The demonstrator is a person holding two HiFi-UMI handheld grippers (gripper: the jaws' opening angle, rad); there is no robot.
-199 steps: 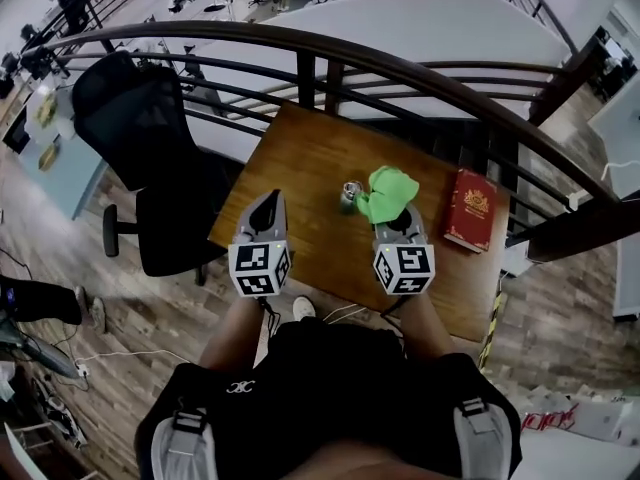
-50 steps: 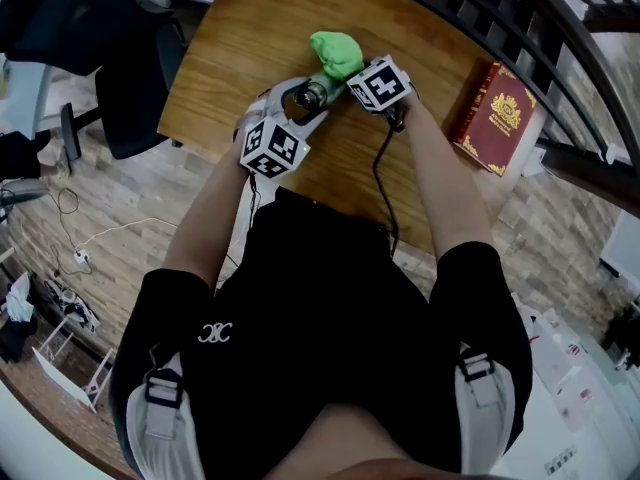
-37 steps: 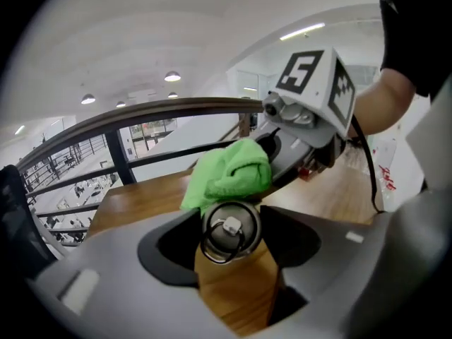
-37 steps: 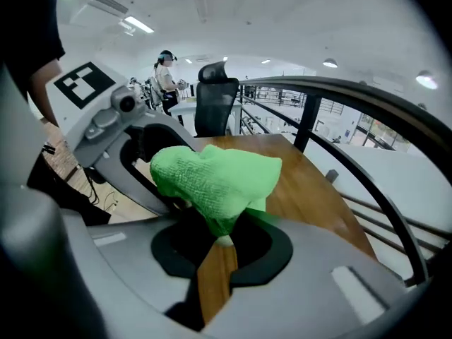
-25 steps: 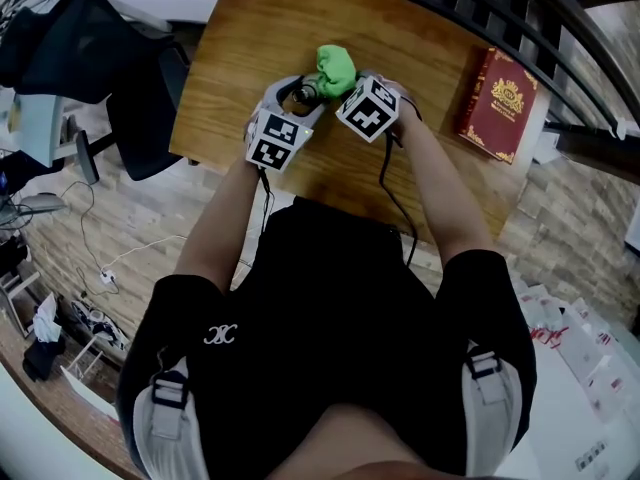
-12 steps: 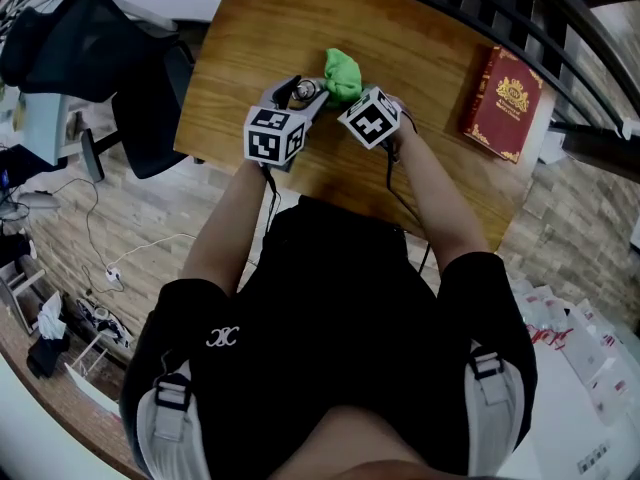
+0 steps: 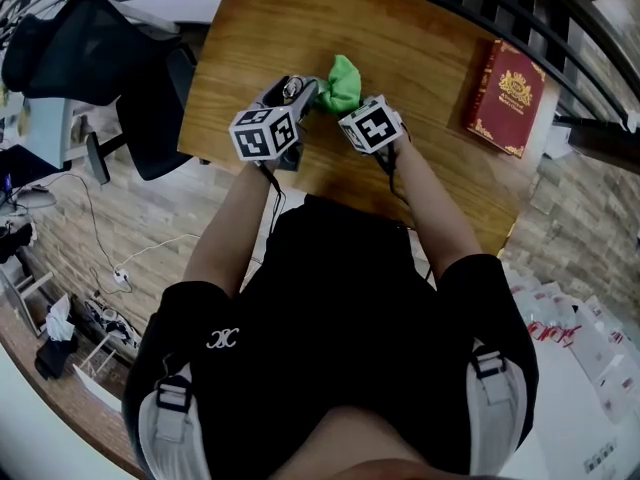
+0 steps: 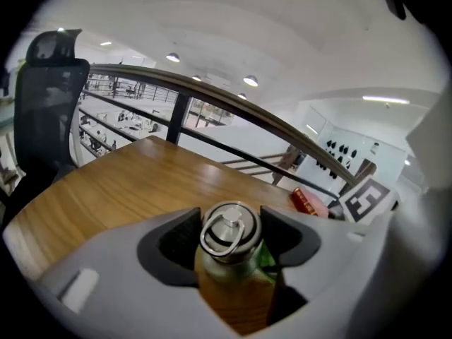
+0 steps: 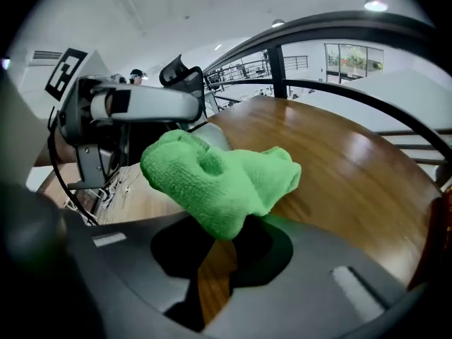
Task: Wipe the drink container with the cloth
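Steel bottle point(image 8: 227, 221) with ring-handled cap sits in my left claw point(image 8: 231, 242), jaws wide and clamped on its body, at the near-left part of the wooden table point(image 7: 420, 58). My right claw point(image 9: 226, 242) pinches the bunched green cloth point(image 9: 219, 179) just right of the bottle. Red book point(image 7: 508, 83) lies far right, well apart. The cap ring is clear only in the left gripper view. The book's gold crest shows only in the head view.

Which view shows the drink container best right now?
The left gripper view: the drink container sits close-up, clamped between the left gripper's jaws, ring-topped cap clear. The head view shows only its small top beside the green cloth. In the right gripper view that cloth hides nearly all of it.
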